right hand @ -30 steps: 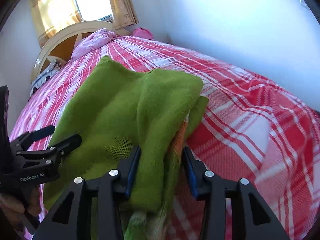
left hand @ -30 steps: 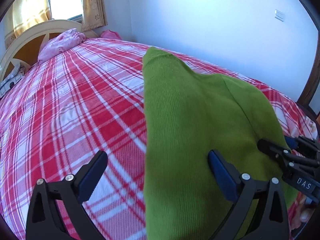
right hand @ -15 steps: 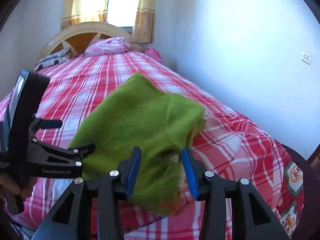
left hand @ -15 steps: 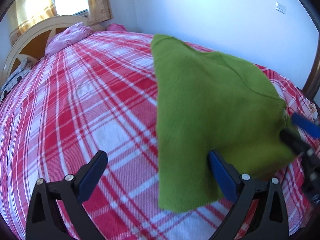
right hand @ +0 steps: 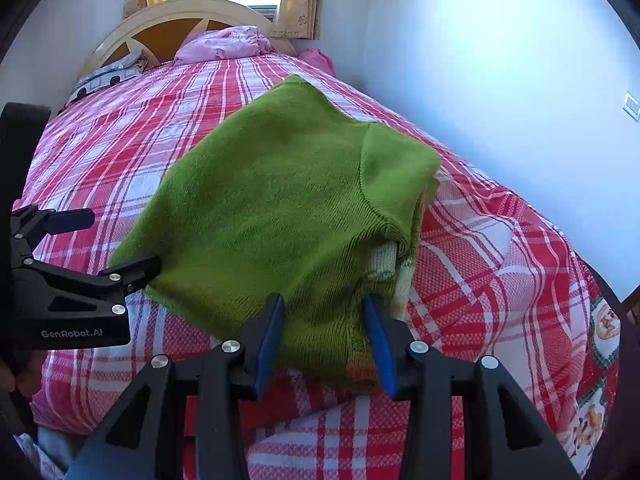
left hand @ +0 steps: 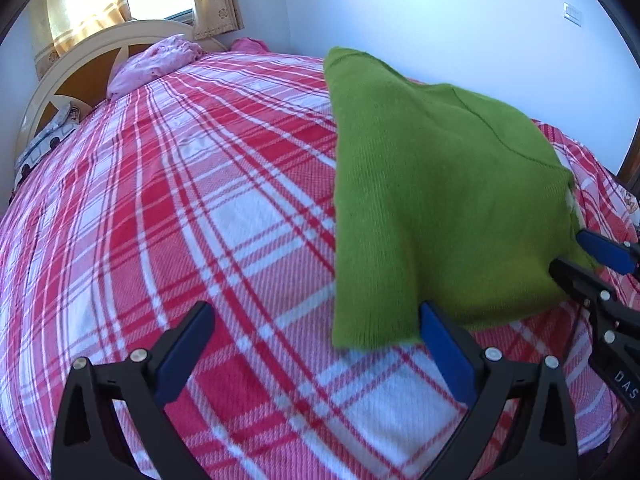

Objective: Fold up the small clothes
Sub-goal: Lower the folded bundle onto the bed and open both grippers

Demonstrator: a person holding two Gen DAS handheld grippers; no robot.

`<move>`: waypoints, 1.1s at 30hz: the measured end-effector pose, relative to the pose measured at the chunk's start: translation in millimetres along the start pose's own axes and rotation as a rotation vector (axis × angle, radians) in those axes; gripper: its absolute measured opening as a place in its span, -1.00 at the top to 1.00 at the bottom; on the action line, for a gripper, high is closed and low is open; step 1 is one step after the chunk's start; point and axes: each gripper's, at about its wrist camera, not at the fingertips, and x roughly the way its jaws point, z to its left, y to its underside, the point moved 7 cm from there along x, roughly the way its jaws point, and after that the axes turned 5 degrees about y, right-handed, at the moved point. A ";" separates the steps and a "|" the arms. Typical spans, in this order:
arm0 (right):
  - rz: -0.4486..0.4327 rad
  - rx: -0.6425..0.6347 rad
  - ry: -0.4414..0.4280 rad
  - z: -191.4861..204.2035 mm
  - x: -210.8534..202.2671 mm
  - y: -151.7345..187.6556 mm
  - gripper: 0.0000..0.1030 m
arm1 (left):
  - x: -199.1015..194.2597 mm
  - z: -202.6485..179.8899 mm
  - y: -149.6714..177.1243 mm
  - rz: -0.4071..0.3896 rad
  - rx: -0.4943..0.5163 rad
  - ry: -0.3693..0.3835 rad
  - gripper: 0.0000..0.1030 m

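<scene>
A green knitted sweater, folded over with a white and orange inner layer showing at its near edge, lies on the red plaid bed cover. My right gripper is shut on the sweater's near edge, with bunched fabric pressed between its blue pads. My left gripper stands open and wide over the bare cover, and the sweater's near left corner sits just in front of its right finger. In the right wrist view the left gripper is at the sweater's left side, its lower fingertip against the knit. The right gripper shows at the left wrist view's right edge.
A cream and wood headboard with pink bedding and a patterned pillow is at the far end. A white wall runs along the bed's right side. A cartoon-print cloth hangs at the near right corner.
The sweater has shifted right and away from the left gripper, which no longer has fabric between its fingers. The right gripper has rolled level, still holding the sweater's edge.
</scene>
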 end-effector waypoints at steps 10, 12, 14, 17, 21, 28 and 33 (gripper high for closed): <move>0.002 0.037 -0.012 -1.2 -28.8 22.4 0.09 | -7.1 3.6 30.8 0.062 -0.031 0.002 -0.98; 0.026 0.037 -0.036 2.2 -28.9 28.3 0.09 | -10.8 4.0 32.6 0.064 -0.029 -0.001 -0.98; 0.027 0.053 -0.058 1.3 -33.0 29.8 0.09 | -17.4 5.2 31.9 0.030 -0.021 -0.015 -0.98; -0.067 0.091 -0.065 -11.7 -52.2 11.8 0.09 | -28.9 10.6 26.5 -0.044 -0.043 0.000 -0.98; -0.153 0.065 0.003 -38.6 -56.6 -33.9 0.09 | -42.8 18.4 0.2 -0.157 -0.120 0.025 -0.98; -0.081 0.124 -0.054 -72.2 42.1 -113.7 0.43 | -6.5 4.3 -36.5 -0.129 -0.102 -0.025 -0.98; 0.113 0.050 -0.094 -60.6 125.5 -114.6 0.43 | 29.6 -3.2 -39.5 -0.032 -0.159 0.004 -1.00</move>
